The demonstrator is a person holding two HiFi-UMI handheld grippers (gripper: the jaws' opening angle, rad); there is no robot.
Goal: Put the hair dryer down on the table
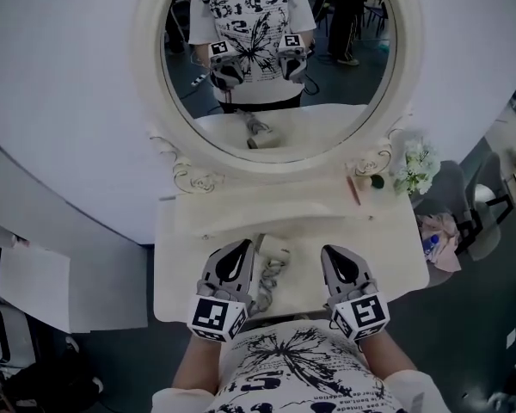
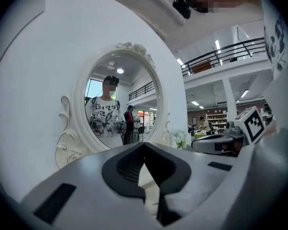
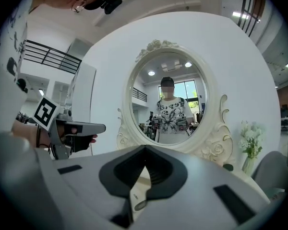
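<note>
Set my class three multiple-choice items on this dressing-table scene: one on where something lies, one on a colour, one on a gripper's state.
1. Where is the hair dryer?
A. On the table, between the left gripper and the right gripper
B. Held up in the right gripper
C. On the floor

2. What colour are the flowers at the table's right end?
A. Red
B. White
C. Blue

3. How do the left gripper's jaws stand?
A. Wide apart
B. Shut on the hair dryer
C. Shut, empty

Answers: 1 A, the head view shows it lying on the tabletop; 2 B, the blooms are white; 3 C, the left gripper view shows the jaws meeting with nothing between.
</note>
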